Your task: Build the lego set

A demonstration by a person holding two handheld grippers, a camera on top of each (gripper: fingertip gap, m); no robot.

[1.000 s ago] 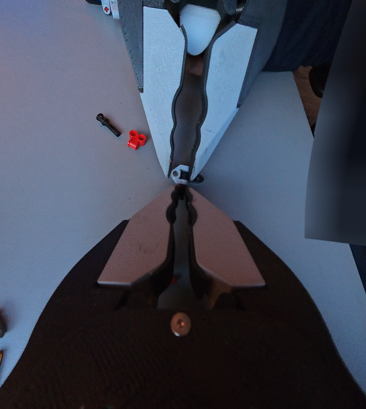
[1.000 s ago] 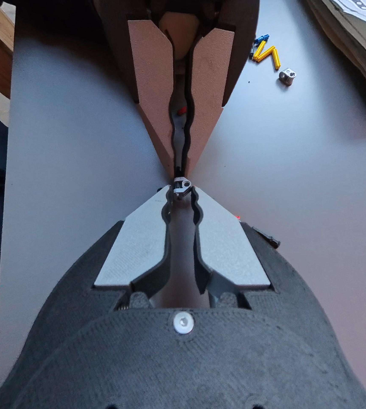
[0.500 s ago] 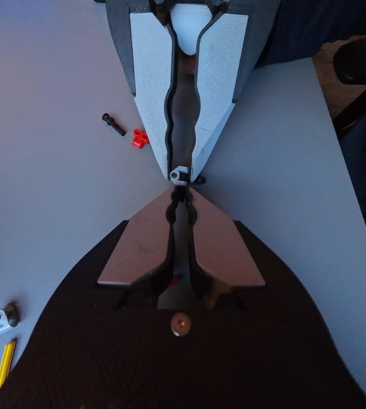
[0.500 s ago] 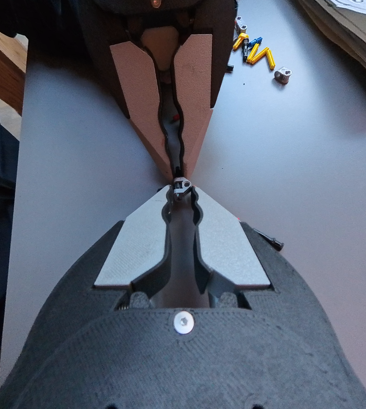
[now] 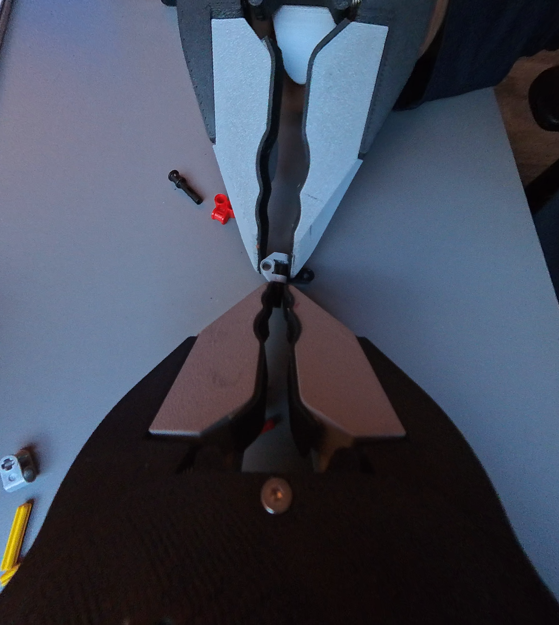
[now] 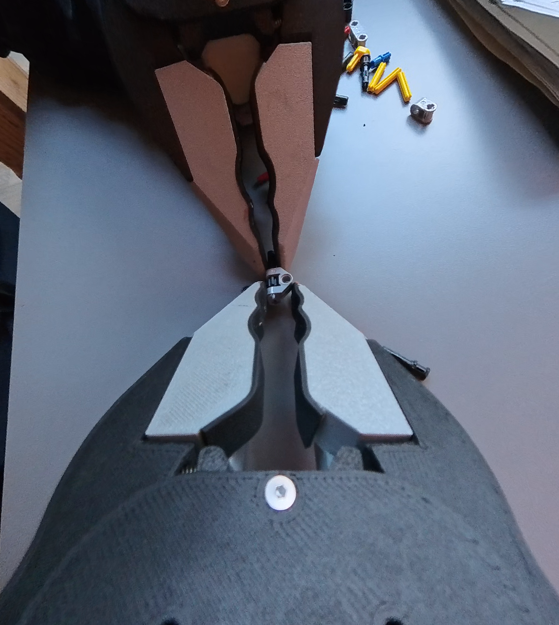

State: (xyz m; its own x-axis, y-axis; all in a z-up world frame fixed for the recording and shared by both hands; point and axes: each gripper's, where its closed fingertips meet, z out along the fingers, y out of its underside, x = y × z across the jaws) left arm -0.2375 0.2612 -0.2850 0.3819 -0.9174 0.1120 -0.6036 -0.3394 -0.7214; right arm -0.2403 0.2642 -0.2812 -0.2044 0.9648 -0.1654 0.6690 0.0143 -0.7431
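My right gripper (image 6: 279,293) clamped the grey connector (image 6: 277,283); my left gripper (image 5: 276,297), tip-to-tip beyond it, pinched a black pin (image 5: 275,295) aligned with its hole.

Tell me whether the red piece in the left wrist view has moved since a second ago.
No. The red piece lies just as close to the loose black pin on the table; both drifted together, so only the view shifted.

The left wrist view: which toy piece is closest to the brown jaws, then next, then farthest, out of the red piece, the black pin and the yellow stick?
From the brown left gripper:
1. Red piece, up and to the left, beside the grey gripper.
2. Black pin, just beyond the red piece, farther left.
3. Yellow stick, far down at the left edge.
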